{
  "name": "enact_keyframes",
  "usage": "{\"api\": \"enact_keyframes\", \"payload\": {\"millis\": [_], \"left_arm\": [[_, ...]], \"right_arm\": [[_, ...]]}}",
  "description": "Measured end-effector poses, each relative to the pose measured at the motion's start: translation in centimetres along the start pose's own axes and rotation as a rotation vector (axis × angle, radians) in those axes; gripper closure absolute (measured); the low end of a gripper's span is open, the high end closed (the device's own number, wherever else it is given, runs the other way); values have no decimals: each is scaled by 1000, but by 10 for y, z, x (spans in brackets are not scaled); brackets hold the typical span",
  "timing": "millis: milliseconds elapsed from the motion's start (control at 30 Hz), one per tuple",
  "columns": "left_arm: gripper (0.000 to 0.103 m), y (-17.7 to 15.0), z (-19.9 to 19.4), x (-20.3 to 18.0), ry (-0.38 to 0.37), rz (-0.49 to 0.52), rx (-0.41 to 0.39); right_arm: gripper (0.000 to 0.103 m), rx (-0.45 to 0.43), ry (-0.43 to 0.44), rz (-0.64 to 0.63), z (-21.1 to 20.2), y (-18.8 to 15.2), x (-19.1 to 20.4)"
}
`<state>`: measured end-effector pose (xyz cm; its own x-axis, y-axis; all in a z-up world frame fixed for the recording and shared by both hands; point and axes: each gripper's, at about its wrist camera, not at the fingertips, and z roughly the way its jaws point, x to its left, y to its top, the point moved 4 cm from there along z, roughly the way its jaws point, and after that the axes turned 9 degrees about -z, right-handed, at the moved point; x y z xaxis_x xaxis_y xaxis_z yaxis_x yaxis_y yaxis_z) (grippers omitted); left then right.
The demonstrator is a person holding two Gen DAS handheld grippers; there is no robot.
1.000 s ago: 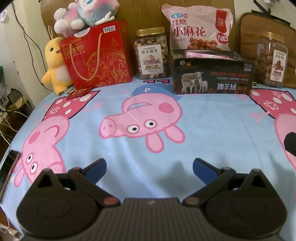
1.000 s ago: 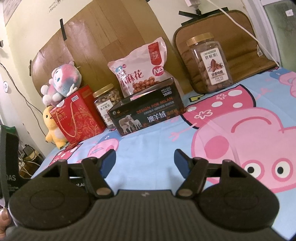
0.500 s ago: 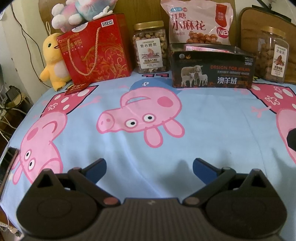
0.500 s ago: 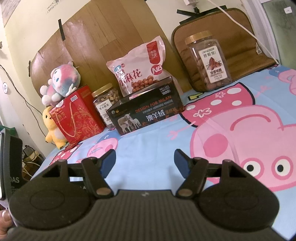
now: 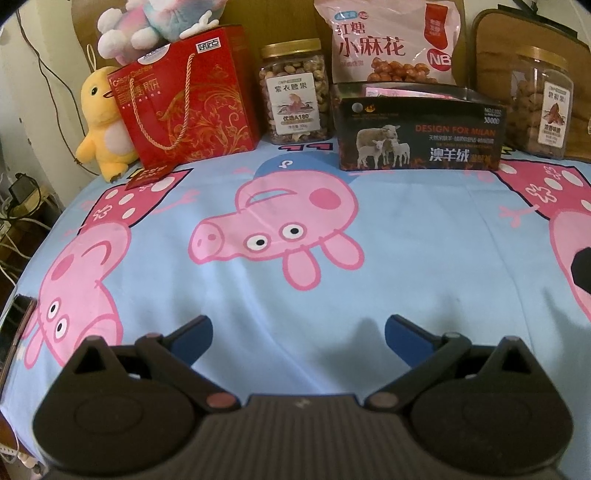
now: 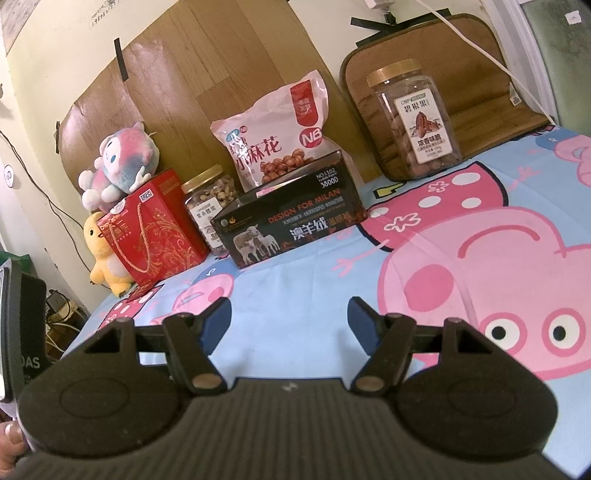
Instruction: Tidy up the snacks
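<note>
Left gripper (image 5: 298, 334) spread wide, blue-tipped fingers (image 5: 194, 336) apart above the cartoon-pig bedsheet (image 5: 424, 236), holding nothing, touching nothing. Right gripper (image 6: 289, 317) likewise wide open and empty over the same sheet, well short of the snacks.

Snacks lined up along the far edge of the sheet, placed here relative to the black open-top box (image 5: 419, 138) with the sheep picture:

- Far to its left: yellow plush duck (image 5: 101, 122), then red gift bag (image 5: 186, 110) with a gold rope handle, pink-and-blue plush toy (image 5: 159, 22) sitting on top of it (a small red card (image 5: 149, 176) lying flat in front of the bag).
- Just beside its left end: clear jar of nuts (image 5: 293, 92) with a gold lid, upright.
- Directly behind it: pink snack pouch (image 5: 391, 40), standing, leaning against the wooden headboard (image 6: 221, 70).
- Inside it: something pink, too little visible to identify.
- To its right, near but apart: second gold-lidded jar (image 5: 541, 103), upright, in front of a brown cushion (image 6: 476, 62).
</note>
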<state>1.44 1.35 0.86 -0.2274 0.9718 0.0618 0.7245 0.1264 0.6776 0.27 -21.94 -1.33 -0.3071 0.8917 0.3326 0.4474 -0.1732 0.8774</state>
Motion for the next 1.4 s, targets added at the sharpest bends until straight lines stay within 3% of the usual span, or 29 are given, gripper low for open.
{"api": "enact_keyframes", "payload": {"millis": [1400], "left_arm": [[0,-3,-1,-7,-23,39,7]], "right_arm": [[31,1,4,1,0,1,-1]]}}
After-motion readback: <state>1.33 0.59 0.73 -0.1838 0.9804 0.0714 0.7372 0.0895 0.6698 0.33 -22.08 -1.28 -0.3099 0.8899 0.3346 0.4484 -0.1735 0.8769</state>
